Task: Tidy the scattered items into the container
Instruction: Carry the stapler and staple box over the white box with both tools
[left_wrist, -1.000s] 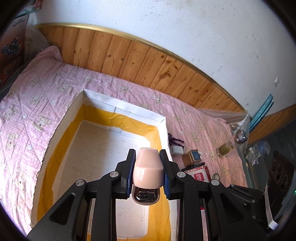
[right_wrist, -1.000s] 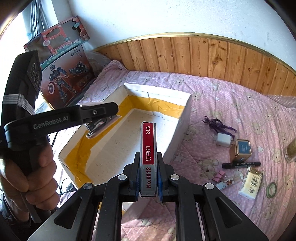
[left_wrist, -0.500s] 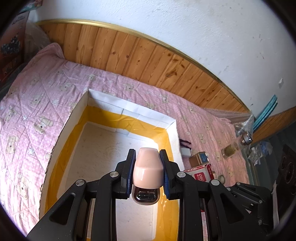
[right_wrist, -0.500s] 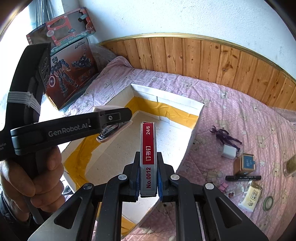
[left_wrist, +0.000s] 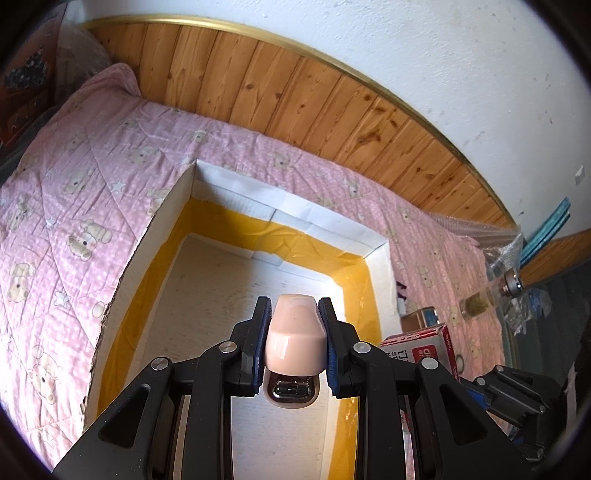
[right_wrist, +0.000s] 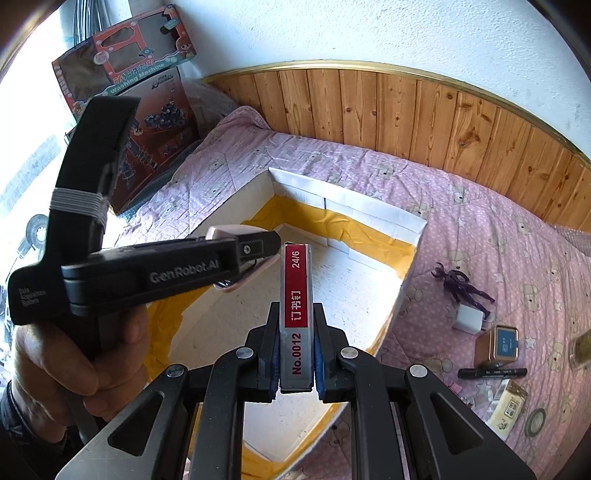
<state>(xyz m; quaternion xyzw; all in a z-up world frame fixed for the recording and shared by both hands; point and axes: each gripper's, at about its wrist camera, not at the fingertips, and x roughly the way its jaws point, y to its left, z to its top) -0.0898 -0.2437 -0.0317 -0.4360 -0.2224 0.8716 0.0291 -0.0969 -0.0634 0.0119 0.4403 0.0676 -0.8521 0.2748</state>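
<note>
My left gripper (left_wrist: 295, 306) is shut on a pale pink stapler (left_wrist: 295, 339) and hangs over the inside of the white cardboard box (left_wrist: 291, 206), which is lined with yellow tape. In the right wrist view the left gripper (right_wrist: 258, 251) reaches across the box (right_wrist: 347, 210) from the left, with the stapler (right_wrist: 229, 232) showing at its tip. My right gripper (right_wrist: 295, 314) is shut on a slim red and silver staple box (right_wrist: 295, 288), above the box's near right side. The staple box (left_wrist: 417, 347) also shows at the lower right of the left wrist view.
On the pink quilt right of the box lie a purple ribbon (right_wrist: 461, 284), a white charger (right_wrist: 469, 317), a blue-lidded tin (right_wrist: 502, 343), a black marker (right_wrist: 491, 373), a tissue pack (right_wrist: 509, 406) and a tape roll (right_wrist: 535, 421). Toy boxes (right_wrist: 125, 62) stand at the far left. A hand (right_wrist: 74, 354) holds the left gripper.
Both grippers have moved in over the box with their loads. The left gripper has sunk a little and come closer to the right one. Neither grip has changed.
</note>
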